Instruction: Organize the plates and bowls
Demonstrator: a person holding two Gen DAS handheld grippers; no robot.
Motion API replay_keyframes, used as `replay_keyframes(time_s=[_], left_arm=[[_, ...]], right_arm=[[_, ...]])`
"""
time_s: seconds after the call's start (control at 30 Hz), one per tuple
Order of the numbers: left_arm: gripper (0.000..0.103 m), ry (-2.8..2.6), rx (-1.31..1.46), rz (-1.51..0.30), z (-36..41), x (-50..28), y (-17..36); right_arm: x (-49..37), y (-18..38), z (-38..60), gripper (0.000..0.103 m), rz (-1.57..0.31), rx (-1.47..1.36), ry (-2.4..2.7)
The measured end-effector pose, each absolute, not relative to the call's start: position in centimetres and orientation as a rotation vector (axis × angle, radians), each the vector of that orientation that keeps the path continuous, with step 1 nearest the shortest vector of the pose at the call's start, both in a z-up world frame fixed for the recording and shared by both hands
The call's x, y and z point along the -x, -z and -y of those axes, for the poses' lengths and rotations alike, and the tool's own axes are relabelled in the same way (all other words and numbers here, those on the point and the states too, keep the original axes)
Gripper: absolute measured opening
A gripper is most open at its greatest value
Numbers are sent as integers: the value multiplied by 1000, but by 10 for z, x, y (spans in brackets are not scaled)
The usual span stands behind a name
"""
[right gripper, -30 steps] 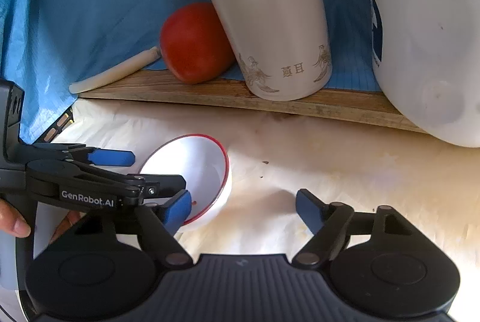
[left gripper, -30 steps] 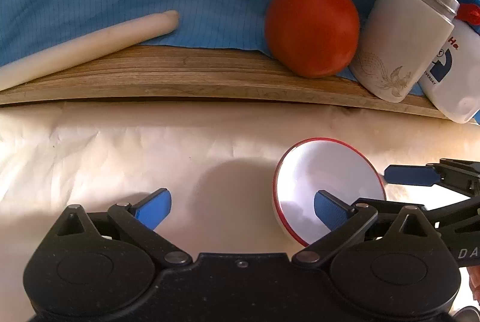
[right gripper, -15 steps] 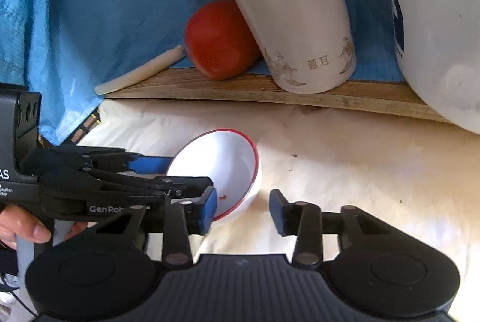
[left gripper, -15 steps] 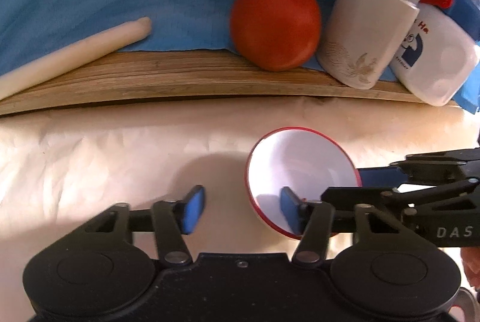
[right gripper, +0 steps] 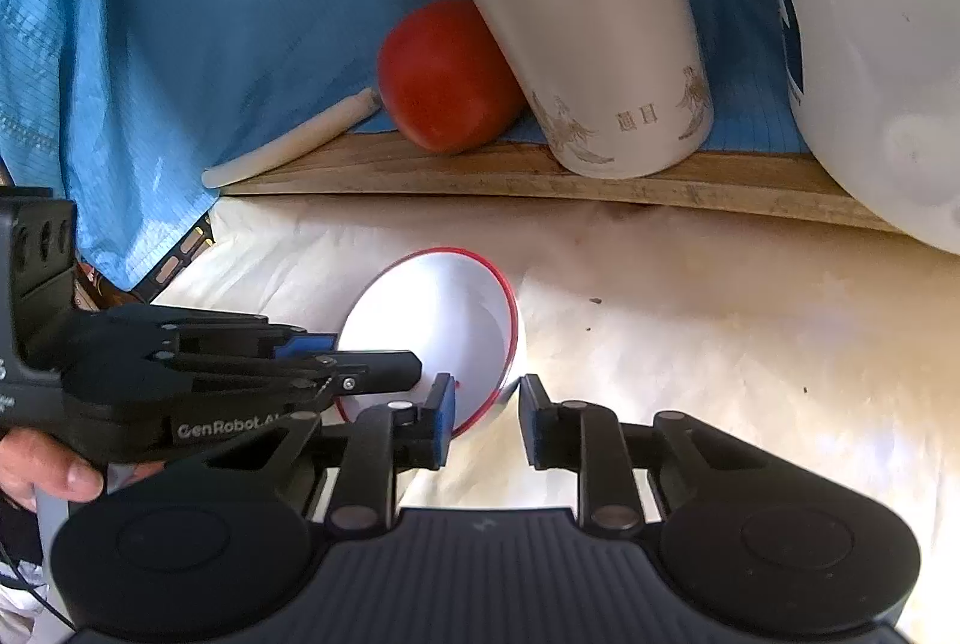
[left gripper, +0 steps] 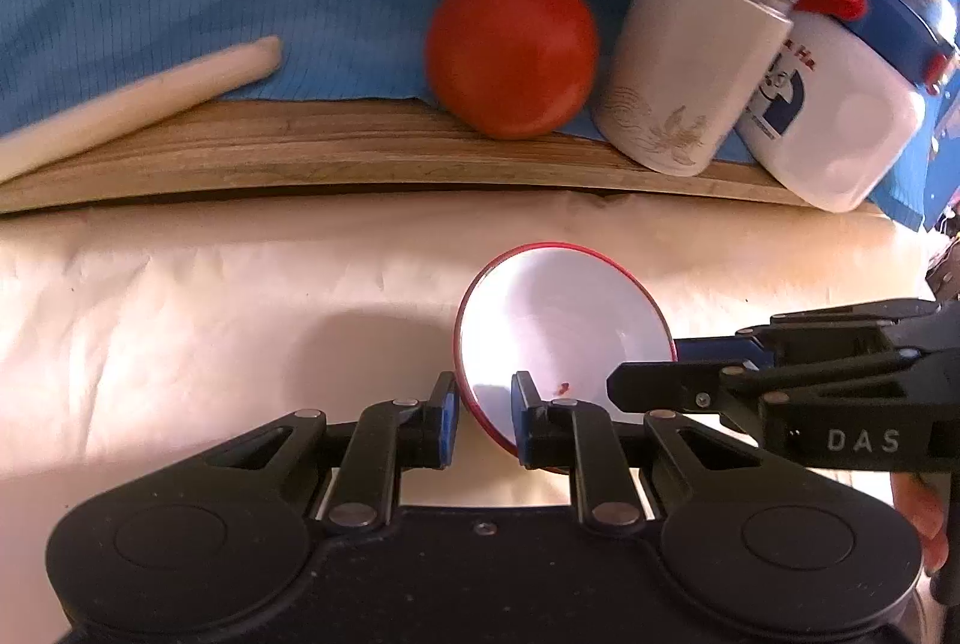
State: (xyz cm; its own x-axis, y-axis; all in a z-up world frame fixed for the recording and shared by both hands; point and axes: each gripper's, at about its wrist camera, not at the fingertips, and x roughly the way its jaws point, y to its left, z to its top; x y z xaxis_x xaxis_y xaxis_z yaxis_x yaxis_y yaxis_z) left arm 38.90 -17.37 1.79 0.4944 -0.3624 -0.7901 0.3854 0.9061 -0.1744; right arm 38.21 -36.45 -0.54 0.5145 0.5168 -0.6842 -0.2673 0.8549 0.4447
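Right gripper (right gripper: 483,419) fingers just closing astride red-rimmed bowl (right gripper: 441,320) wall

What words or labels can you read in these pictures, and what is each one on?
"DAS": white letters on the right tool, seen from the left wrist.
"GenRobot.AI": on the left tool, last letters partly hidden.
"Ha": red letters on the white jug; the rest is hidden.
Two gold characters on the white tumbler: too blurred to read.

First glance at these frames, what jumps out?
The red-rimmed white bowl on the cream cloth, with the left claw and right claw straddling opposite sides of its rim, both having just been closing. Behind it, a big red tomato sits on the wooden board beside a white tumbler.
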Motion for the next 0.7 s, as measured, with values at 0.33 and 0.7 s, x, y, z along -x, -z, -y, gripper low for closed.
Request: replay_keyframes(time_s=[0.33,0.7], left_arm=[[11,427,-28,-934,180,-378,-23],[11,487,37,-930,181,-359,-46]], right_arm=[[-380,12,371,14,-970,-374,-447],[-351,-17,386,12,-939,-387,-402]])
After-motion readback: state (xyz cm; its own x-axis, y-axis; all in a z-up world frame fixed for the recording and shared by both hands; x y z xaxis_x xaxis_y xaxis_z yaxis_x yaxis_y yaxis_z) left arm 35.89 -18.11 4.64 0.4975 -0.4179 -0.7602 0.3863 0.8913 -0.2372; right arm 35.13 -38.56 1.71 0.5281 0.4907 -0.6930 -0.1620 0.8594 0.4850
